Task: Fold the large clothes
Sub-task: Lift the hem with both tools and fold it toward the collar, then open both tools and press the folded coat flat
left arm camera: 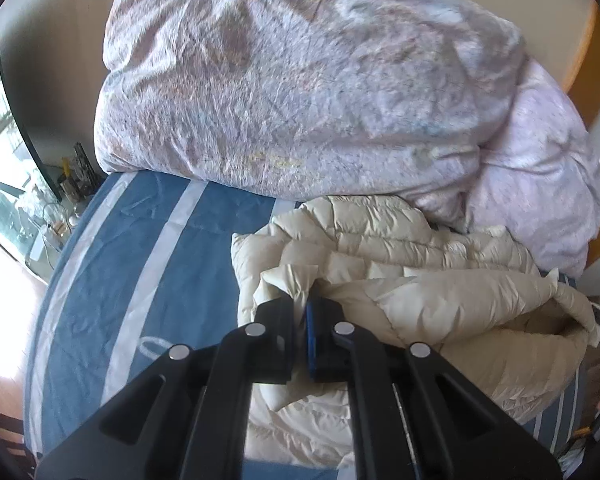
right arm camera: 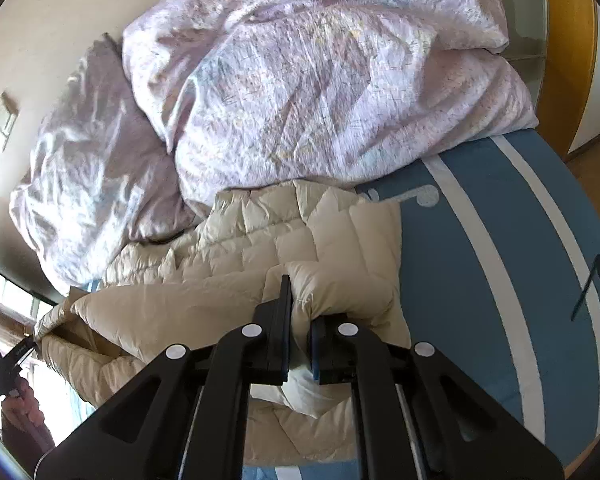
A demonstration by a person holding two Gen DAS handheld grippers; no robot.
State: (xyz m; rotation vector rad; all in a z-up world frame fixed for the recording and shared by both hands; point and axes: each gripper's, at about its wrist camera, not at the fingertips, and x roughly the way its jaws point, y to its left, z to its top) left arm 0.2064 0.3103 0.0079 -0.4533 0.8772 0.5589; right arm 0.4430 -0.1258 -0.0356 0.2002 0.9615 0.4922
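A cream quilted puffer jacket (left arm camera: 400,280) lies partly folded on the blue bed sheet (left arm camera: 140,264). My left gripper (left arm camera: 302,304) is shut on a fold of the jacket near its left edge. In the right wrist view the jacket (right arm camera: 260,248) lies in the middle, and my right gripper (right arm camera: 300,312) is shut on a bunched fold of it near its right edge. The left gripper (right arm camera: 32,340) also shows at the far left of that view, pinching the jacket's edge. The right gripper (left arm camera: 598,322) shows at the right edge of the left wrist view.
A big crumpled lilac duvet (left arm camera: 300,80) is piled at the back of the bed, touching the jacket; it also fills the back of the right wrist view (right arm camera: 300,80). Blue sheet with white stripes (right arm camera: 500,260) lies to the right. A cluttered glass table (left arm camera: 40,216) stands left of the bed.
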